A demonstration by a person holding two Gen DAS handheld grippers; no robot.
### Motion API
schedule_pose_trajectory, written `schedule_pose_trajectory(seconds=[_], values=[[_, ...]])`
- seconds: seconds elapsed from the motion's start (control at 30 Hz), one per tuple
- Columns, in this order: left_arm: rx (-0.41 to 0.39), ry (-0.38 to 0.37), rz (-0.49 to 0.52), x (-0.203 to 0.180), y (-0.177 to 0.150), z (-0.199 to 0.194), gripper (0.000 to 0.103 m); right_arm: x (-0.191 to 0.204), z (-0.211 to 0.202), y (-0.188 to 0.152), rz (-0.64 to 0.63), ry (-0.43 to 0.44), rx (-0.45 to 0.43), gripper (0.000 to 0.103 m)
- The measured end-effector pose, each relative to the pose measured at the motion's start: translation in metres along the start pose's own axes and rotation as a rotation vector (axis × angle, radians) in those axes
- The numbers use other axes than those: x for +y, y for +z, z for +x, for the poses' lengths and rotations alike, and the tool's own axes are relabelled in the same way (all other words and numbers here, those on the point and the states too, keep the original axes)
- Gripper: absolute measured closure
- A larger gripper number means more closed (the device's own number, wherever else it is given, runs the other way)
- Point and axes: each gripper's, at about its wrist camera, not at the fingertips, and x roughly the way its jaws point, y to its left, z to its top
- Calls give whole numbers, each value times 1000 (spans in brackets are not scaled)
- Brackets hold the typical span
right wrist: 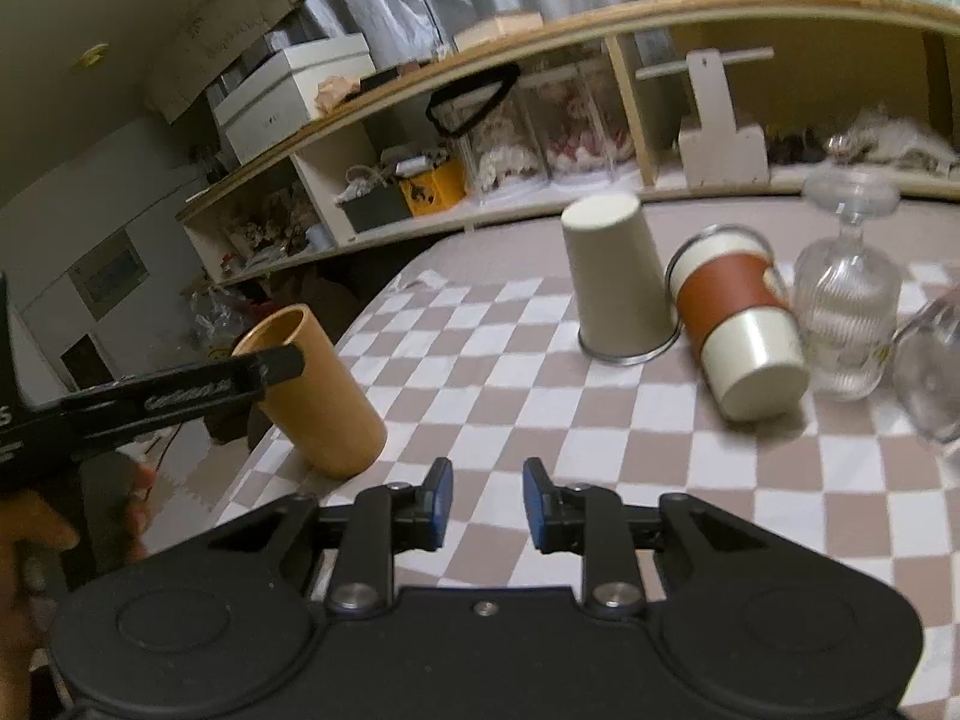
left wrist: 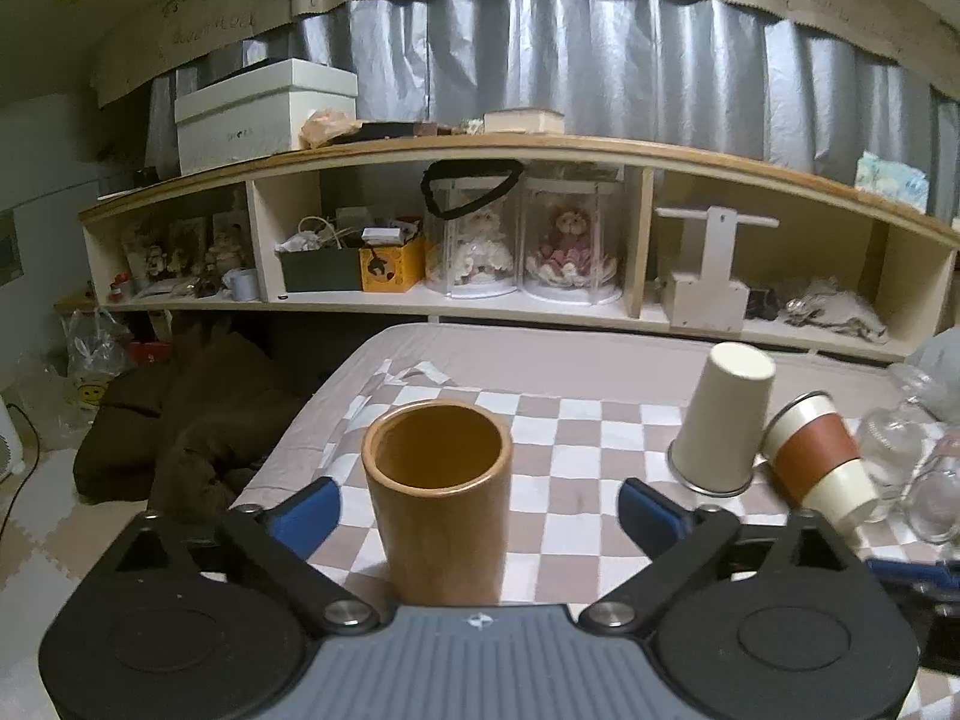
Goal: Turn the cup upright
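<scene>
The smooth tan cylindrical cup (left wrist: 437,498) stands upright, mouth up, between the left gripper (left wrist: 474,501)'s wide-spread jaws.

Dim, warm indoor light; soft shadows; heavy fisheye bending and dark corners; right wrist view slightly motion-blurred.

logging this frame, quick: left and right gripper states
left gripper: open, jaws apart around the upright brown cup
right gripper: open, holding nothing

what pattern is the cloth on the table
A beige-and-white checkered tablecloth, clearest in the right wrist view.
</scene>
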Motion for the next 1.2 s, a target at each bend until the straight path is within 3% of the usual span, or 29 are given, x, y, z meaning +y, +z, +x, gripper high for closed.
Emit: schedule_pose_trajectory(seconds=[0.13,0.2,0.47,0.83,1.2], values=[[-15,-5,12,-3,0,-18,0,1,-15,4,-51,-41,-47,66],[-13,-20,4,-4,-1,-29,0,2,-25,6,-85,-71,-79,54],[-4,-24,3,-9,-12,-56,0,3,-56,8,-192,-150,-158,38],[-36,25,45,-21,-39,-85,0,-9,-86,-6,-231,-199,-185,20],[-44,48,36,-19,-45,-91,0,-9,-86,-10,-268,-220,-175,1]])
